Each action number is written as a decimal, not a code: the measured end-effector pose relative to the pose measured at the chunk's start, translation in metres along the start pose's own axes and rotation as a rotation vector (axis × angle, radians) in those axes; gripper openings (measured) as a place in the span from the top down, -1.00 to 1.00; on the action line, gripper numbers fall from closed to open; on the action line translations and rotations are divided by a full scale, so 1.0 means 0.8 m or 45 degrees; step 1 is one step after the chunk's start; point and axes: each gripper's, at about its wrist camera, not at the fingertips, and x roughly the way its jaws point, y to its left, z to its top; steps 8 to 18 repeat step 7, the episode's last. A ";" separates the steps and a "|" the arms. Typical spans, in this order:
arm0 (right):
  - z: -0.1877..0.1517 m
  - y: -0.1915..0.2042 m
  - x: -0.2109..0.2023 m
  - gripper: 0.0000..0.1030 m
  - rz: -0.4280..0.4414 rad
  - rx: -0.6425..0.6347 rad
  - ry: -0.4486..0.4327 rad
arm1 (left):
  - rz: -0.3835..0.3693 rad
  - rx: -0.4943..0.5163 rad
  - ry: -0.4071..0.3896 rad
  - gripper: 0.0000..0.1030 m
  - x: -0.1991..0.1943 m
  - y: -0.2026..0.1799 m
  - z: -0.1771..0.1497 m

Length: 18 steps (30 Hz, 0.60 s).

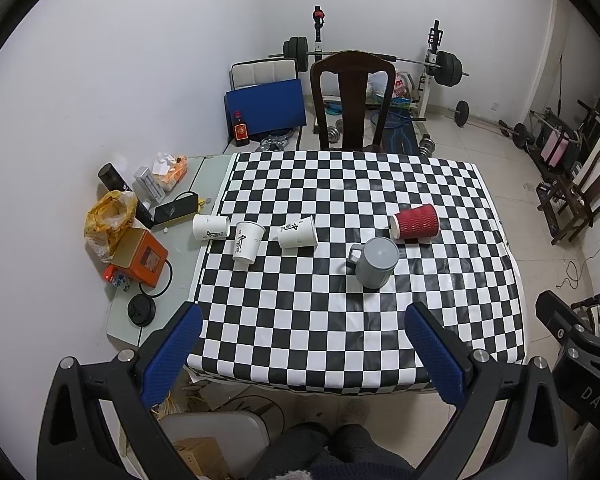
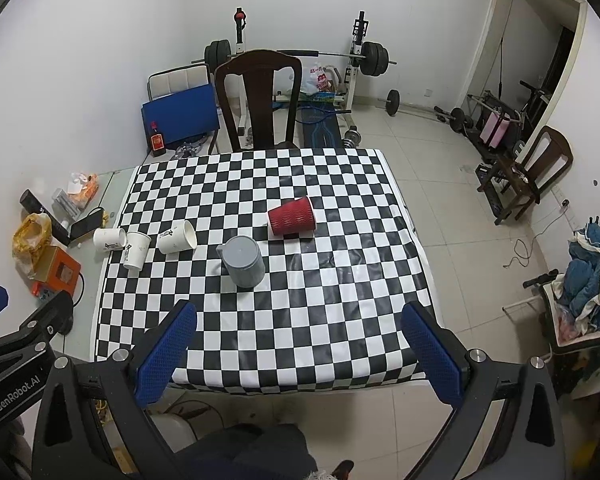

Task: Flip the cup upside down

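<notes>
On the checkered table [image 1: 340, 320] a grey handled mug [image 1: 376, 262] stands upside down, also in the right wrist view [image 2: 244, 261]. A red ribbed paper cup [image 1: 415, 222] [image 2: 292, 217] lies on its side behind it. Three white paper cups sit at the left: one on its side [image 1: 211, 227] [image 2: 109, 238], one standing mouth up [image 1: 248, 246] [image 2: 136, 250], one on its side [image 1: 298, 232] [image 2: 177, 236]. My left gripper [image 1: 300, 316] is open and empty above the near table edge. My right gripper [image 2: 298, 314] is open and empty there too.
A dark wooden chair [image 1: 352, 100] stands behind the table. Clutter sits on the left side shelf: an orange box [image 1: 140, 256], a yellow bag [image 1: 108, 216], tissues [image 1: 168, 168]. Barbell rack and weights [image 1: 440, 64] are at the back, another chair [image 2: 532, 168] at right.
</notes>
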 end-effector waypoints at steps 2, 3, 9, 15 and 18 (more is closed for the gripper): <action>0.000 0.001 0.001 -1.00 0.002 -0.001 0.001 | 0.001 0.001 -0.001 -1.00 0.000 -0.002 0.001; 0.001 0.000 0.000 -1.00 0.000 0.000 0.000 | 0.002 0.002 -0.004 -1.00 0.000 -0.001 0.000; 0.001 0.000 0.000 -1.00 0.001 0.001 0.002 | 0.006 0.003 -0.008 -1.00 0.000 0.002 0.002; 0.001 0.000 0.000 -1.00 0.001 0.001 0.002 | 0.006 0.003 -0.008 -1.00 0.000 0.002 0.002; 0.001 0.000 0.000 -1.00 0.001 0.001 0.002 | 0.006 0.003 -0.008 -1.00 0.000 0.002 0.002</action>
